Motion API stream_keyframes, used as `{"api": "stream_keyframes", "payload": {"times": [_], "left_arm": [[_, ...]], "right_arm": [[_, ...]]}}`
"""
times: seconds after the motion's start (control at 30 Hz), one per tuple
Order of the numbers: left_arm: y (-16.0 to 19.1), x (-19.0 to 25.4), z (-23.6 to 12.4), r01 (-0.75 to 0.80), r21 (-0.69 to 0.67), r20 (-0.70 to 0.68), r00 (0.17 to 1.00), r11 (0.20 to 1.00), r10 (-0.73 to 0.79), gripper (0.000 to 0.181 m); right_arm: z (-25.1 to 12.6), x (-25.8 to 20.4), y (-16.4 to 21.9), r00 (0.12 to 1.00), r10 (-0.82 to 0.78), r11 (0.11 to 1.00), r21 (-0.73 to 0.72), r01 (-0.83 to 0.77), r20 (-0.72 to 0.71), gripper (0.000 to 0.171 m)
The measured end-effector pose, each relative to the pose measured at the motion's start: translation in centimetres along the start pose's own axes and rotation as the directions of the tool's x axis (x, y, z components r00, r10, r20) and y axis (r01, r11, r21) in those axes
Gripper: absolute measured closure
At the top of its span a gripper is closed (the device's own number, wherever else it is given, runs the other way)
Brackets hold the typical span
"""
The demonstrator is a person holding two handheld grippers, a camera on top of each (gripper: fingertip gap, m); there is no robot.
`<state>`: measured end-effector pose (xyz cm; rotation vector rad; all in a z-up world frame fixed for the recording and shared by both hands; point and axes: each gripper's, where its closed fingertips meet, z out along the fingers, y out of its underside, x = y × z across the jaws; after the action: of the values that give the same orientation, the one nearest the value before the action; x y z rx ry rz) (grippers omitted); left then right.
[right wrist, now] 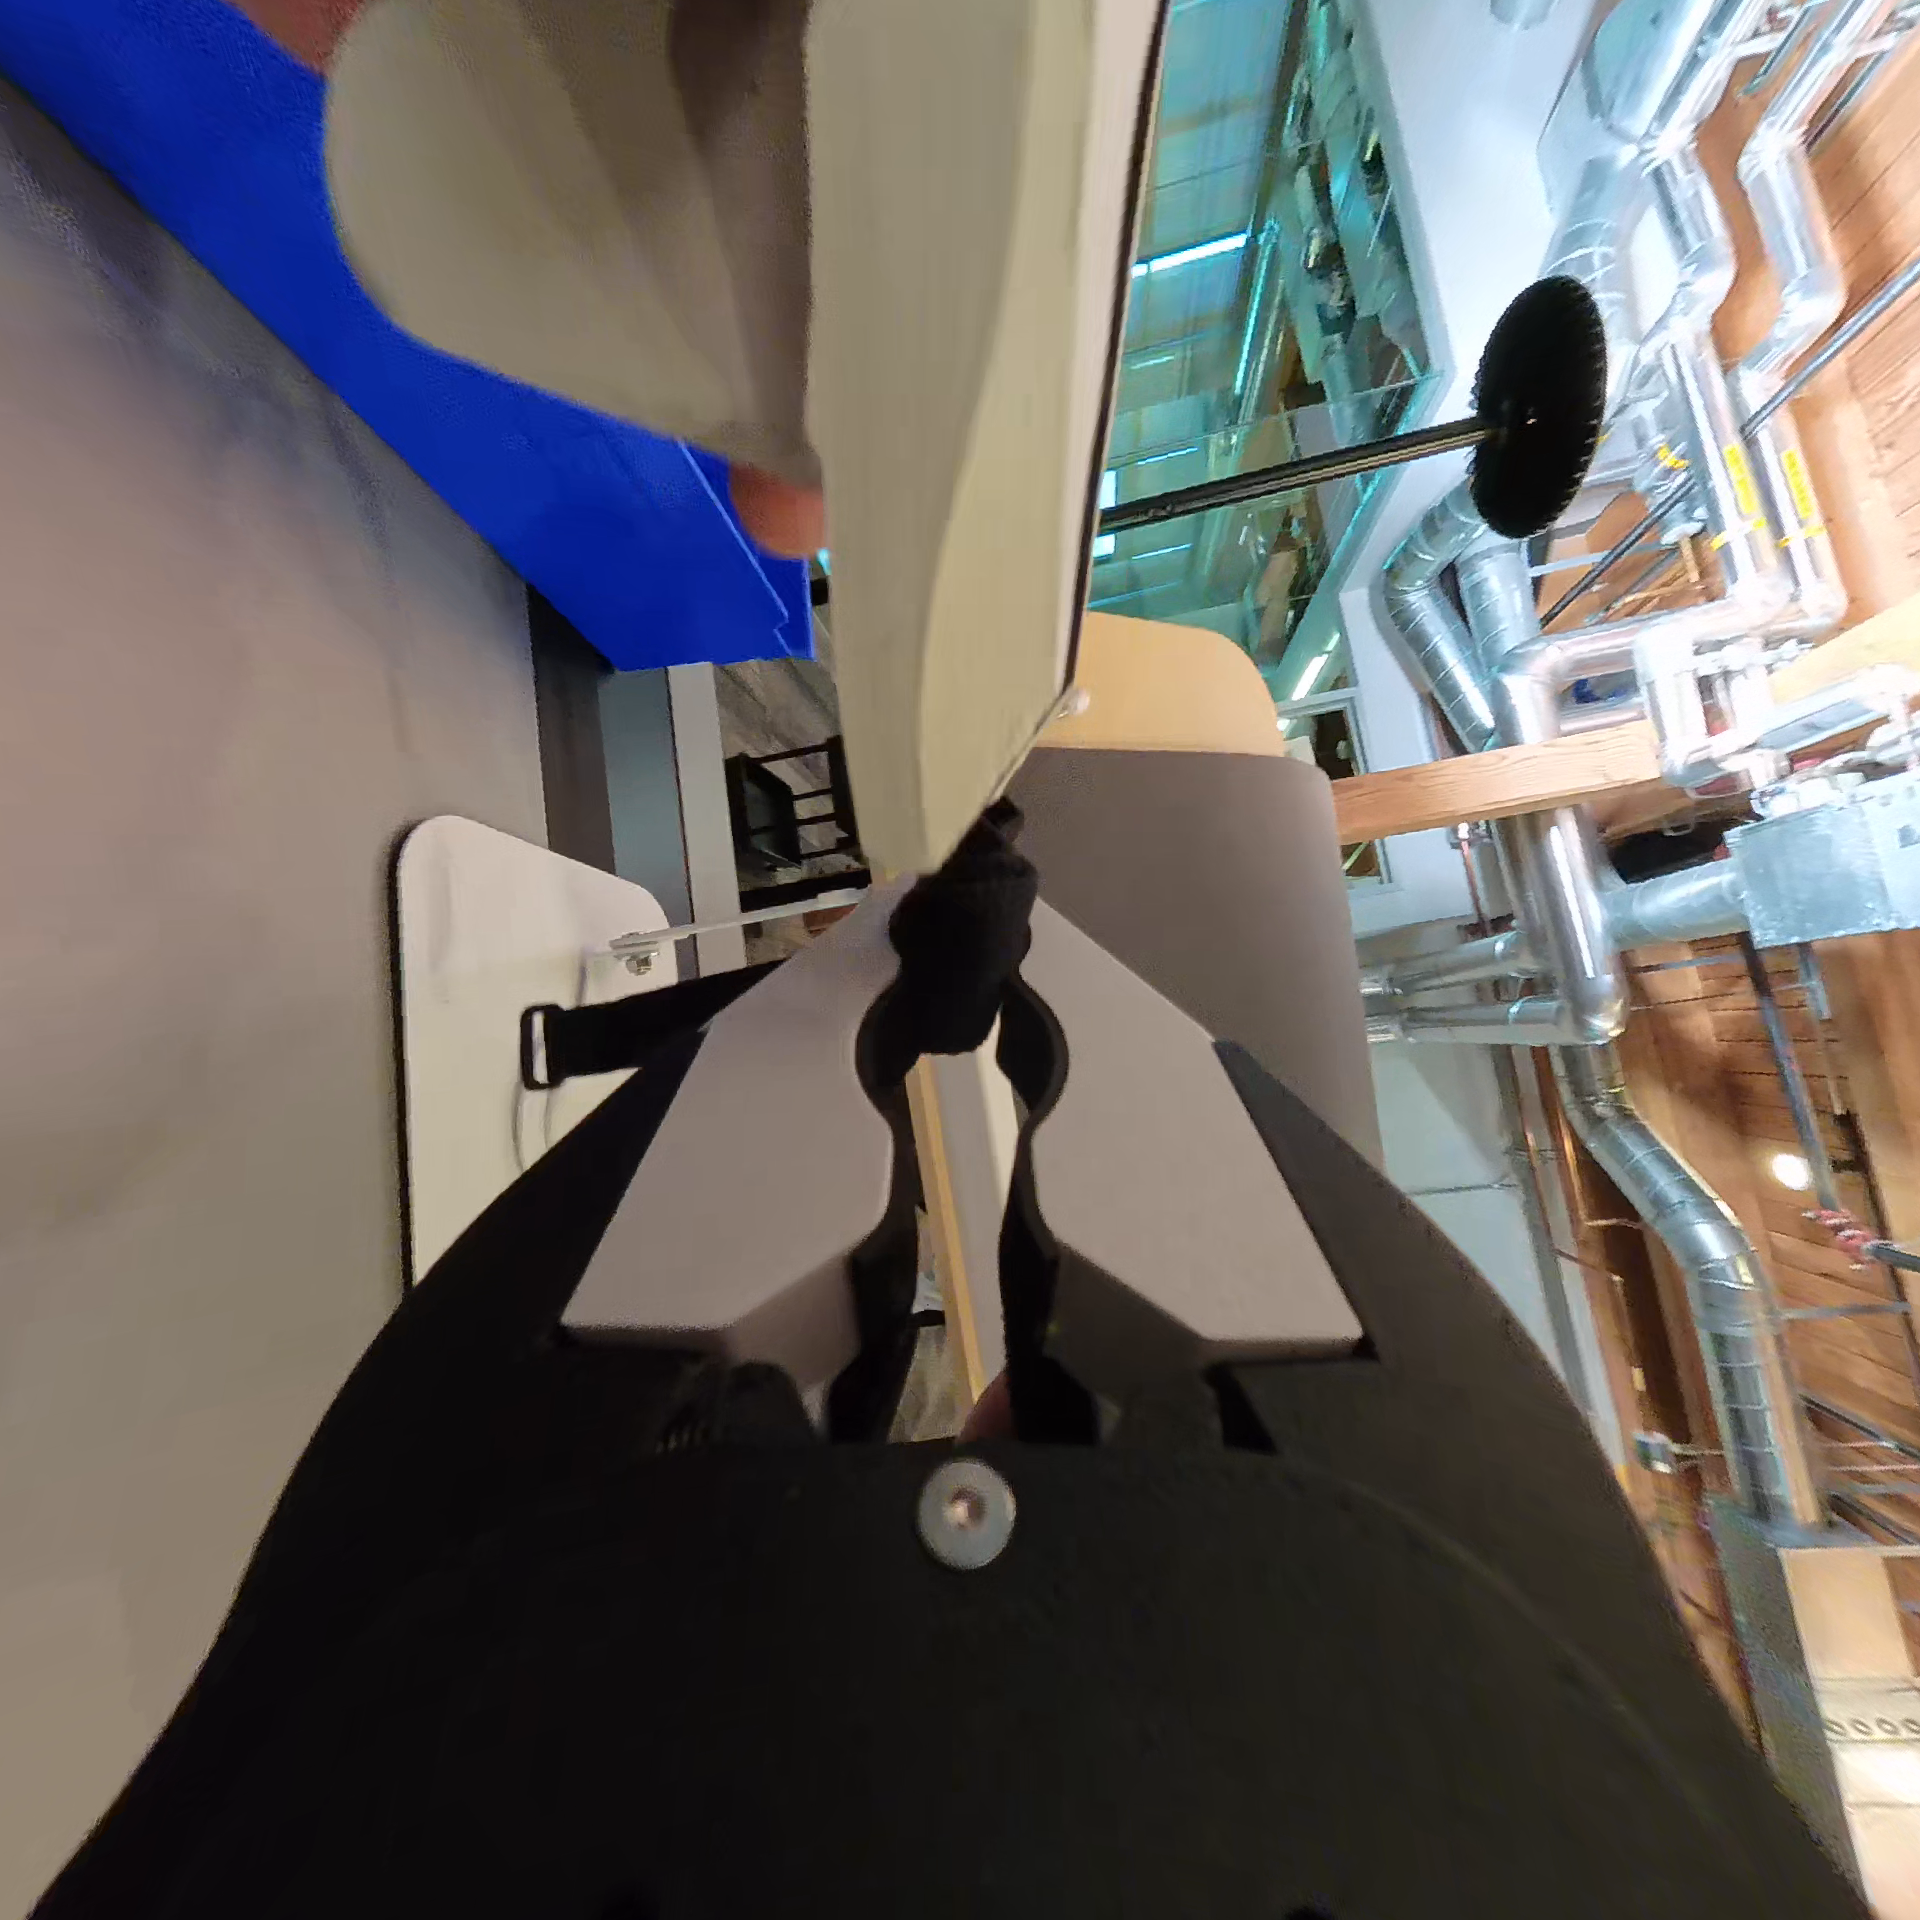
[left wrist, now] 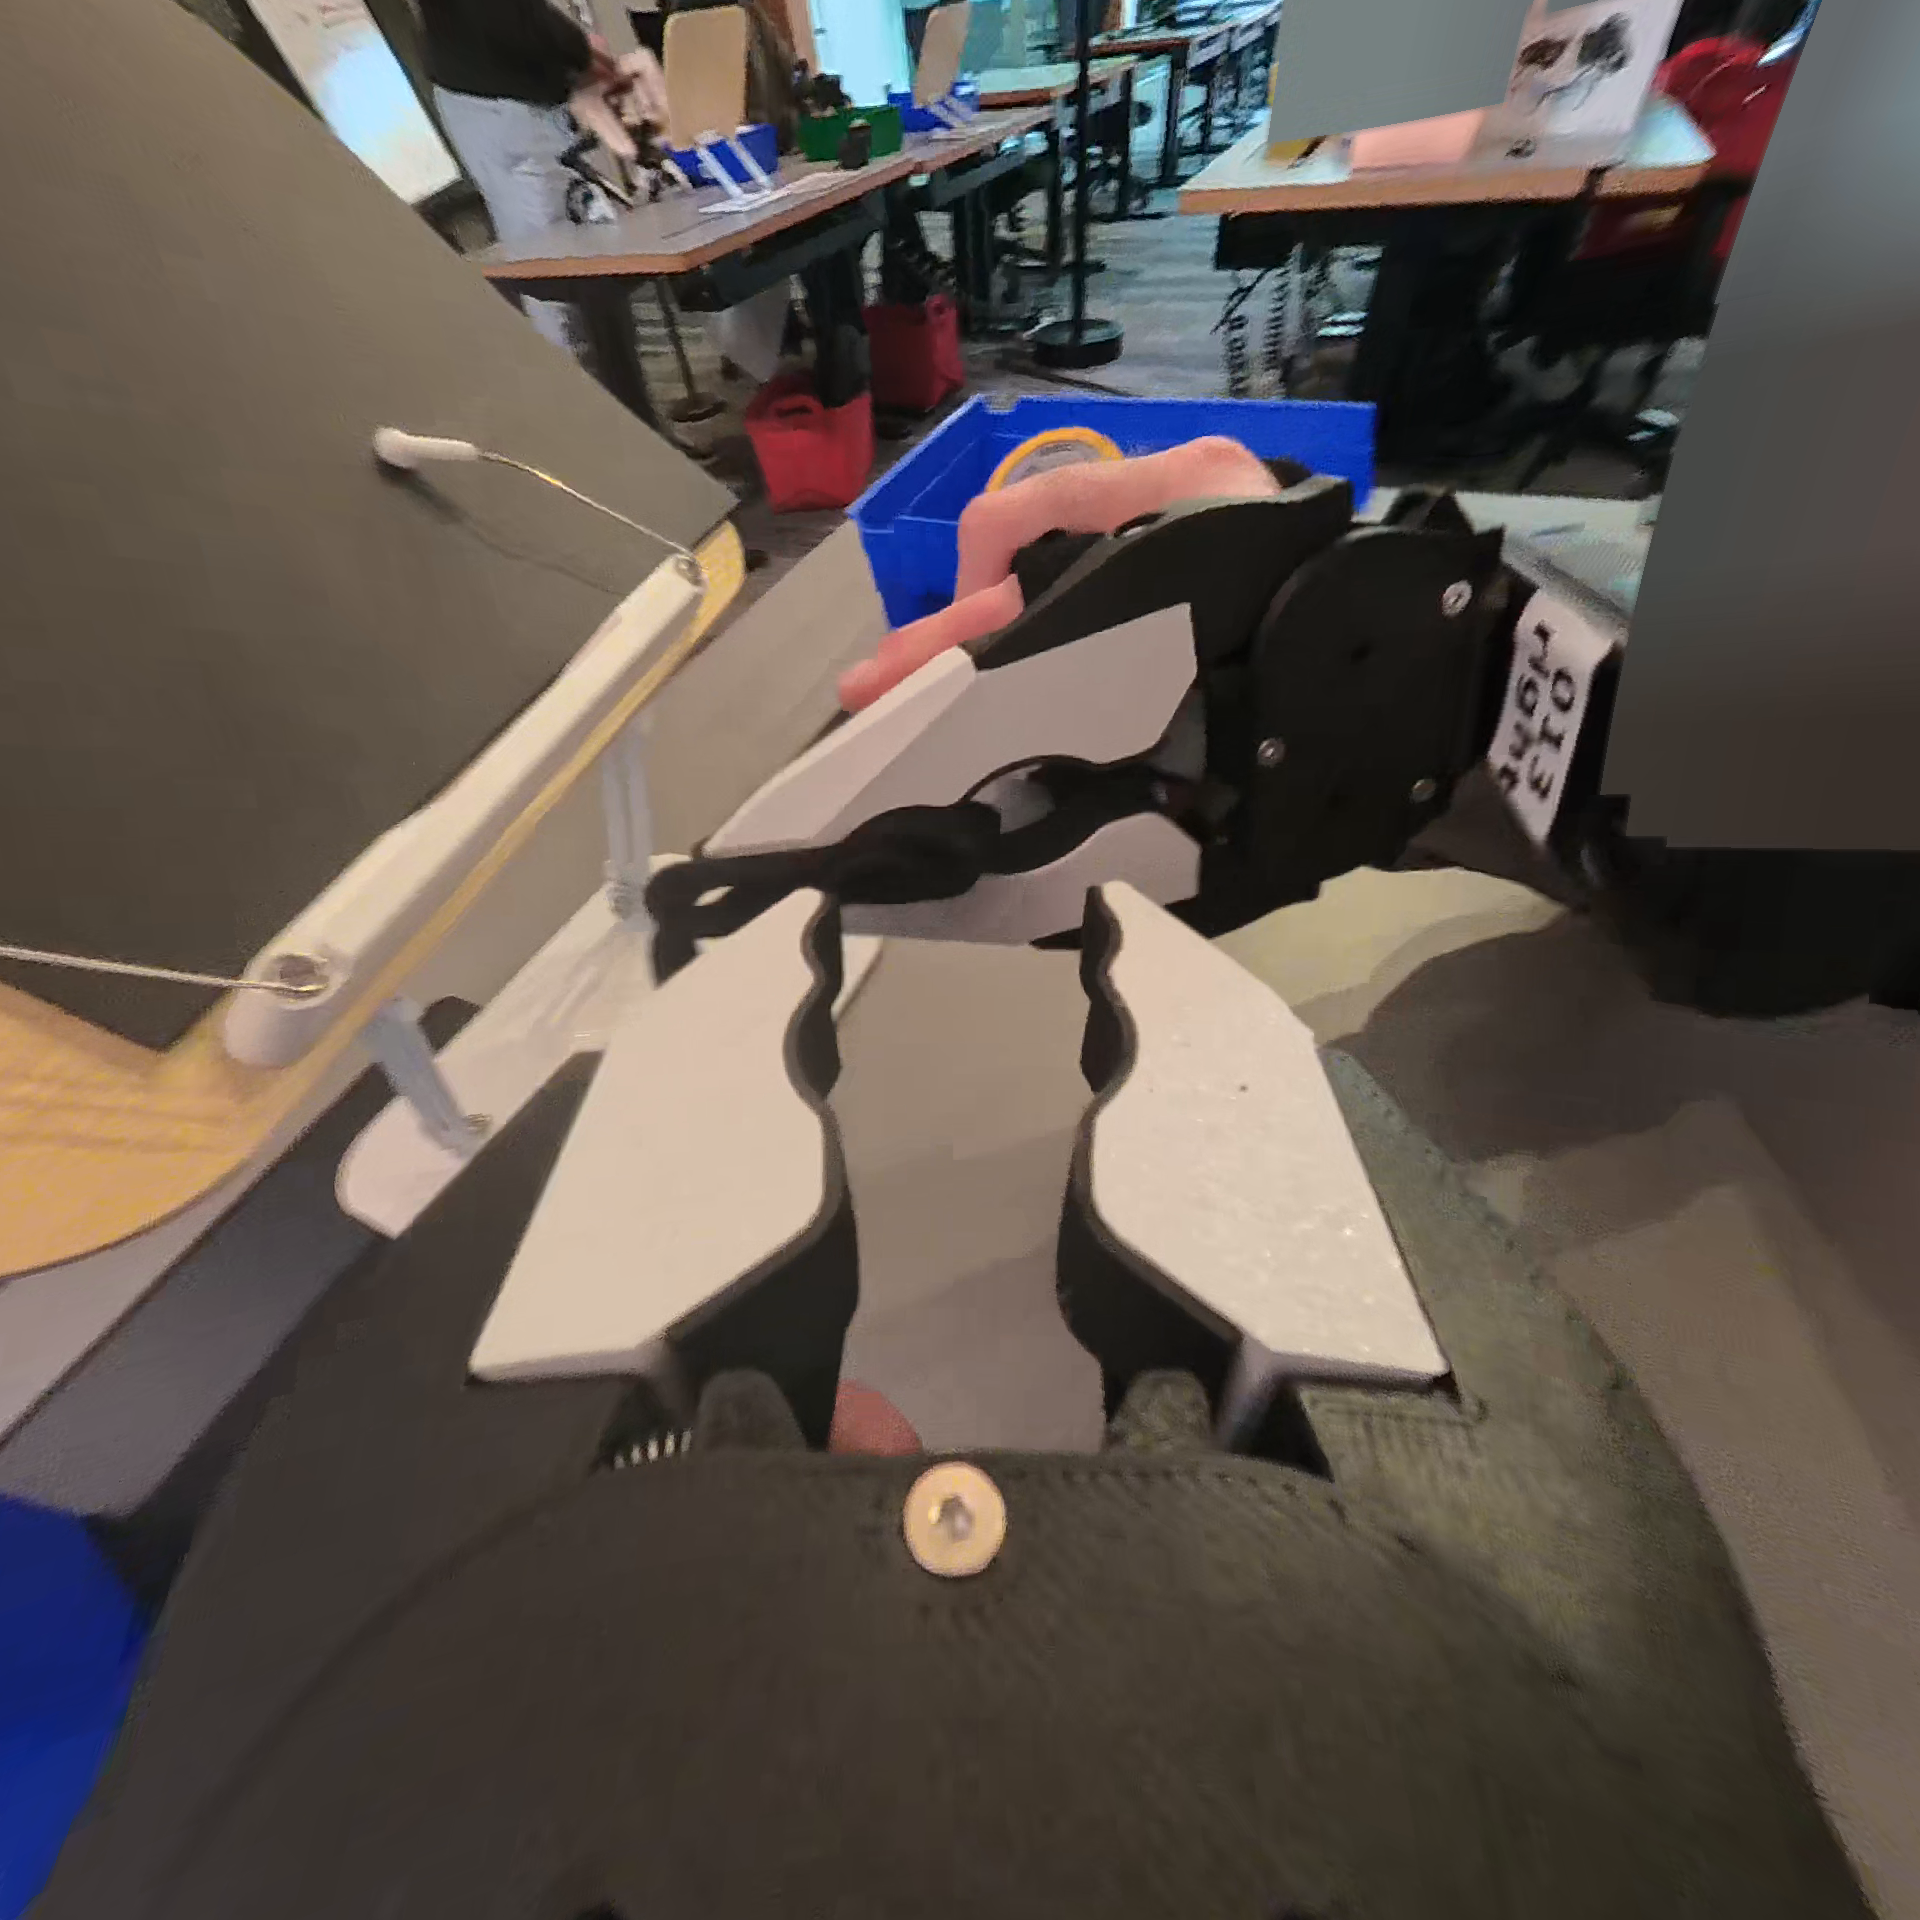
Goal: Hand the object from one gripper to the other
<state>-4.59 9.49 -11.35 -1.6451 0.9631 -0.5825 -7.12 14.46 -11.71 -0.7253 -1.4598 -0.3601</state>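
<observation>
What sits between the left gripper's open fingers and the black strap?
Nothing: in the left wrist view the left gripper stands open just short of the black strap clamped in the right gripper.

Your right gripper hides the middle of the black strap; only the looped end beyond the fingertips shows. In right wrist view your left gripper runs off the top edge, blurred, covering the strap's far end. Blue bin behind the strap: contents mostly blocked by your hand.
</observation>
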Motion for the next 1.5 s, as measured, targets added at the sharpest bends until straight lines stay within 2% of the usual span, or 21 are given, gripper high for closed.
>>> {"api": "stream_keyframes", "payload": {"times": [0.13, 0.27, 0.4, 0.57, 0.67, 0.9, 1.23, 1.5], "left_arm": [[0.0, -1.5, -0.5, -0.253, -0.052, 0.163, 0.952, 0.966, 0.259, 0.131], [1.7, -2.0, 0.3, -0.509, -0.231, 0.228, 0.800, 0.829, 0.555, 0.130], [2.8, -2.2, 1.2, -0.594, -0.305, 0.240, 0.708, 0.744, 0.664, 0.136], [3.0, -2.2, 1.4, -0.647, -0.332, 0.244, 0.644, 0.686, 0.725, 0.148], [2.9, -2.0, 1.6, -0.660, -0.327, 0.256, 0.627, 0.676, 0.736, 0.153], [3.2, -1.3, 2.1, -0.668, -0.314, 0.242, 0.631, 0.675, 0.737, 0.168], [3.3, -1.0, 2.3, -0.646, -0.285, 0.233, 0.670, 0.708, 0.705, 0.171], [3.3, 0.3, 2.3, -0.660, -0.216, 0.166, 0.701, 0.719, 0.693, 0.171]], "right_arm": [[-0.4, -0.9, 0.1, 0.985, 0.114, 0.992, 0.031, -0.119, 0.129, 0.166], [-1.1, -2.1, -0.9, 0.938, 0.211, 0.968, 0.074, -0.239, 0.274, 0.166], [-1.8, -2.4, -1.5, 0.906, 0.250, 0.952, 0.084, -0.294, 0.343, 0.166], [-2.7, -3.3, -2.1, 0.850, 0.280, 0.930, 0.092, -0.355, 0.447, 0.166], [-2.8, -3.2, -2.0, 0.836, 0.297, 0.924, 0.080, -0.373, 0.461, 0.166], [-3.3, -3.4, -1.3, 0.802, 0.323, 0.913, 0.058, -0.404, 0.503, 0.166], [-3.4, -3.4, -1.1, 0.765, 0.371, 0.881, 0.062, -0.469, 0.526, 0.163], [-4.4, -3.8, -1.3, 0.656, 0.424, 0.806, 0.070, -0.587, 0.624, 0.162]]}}
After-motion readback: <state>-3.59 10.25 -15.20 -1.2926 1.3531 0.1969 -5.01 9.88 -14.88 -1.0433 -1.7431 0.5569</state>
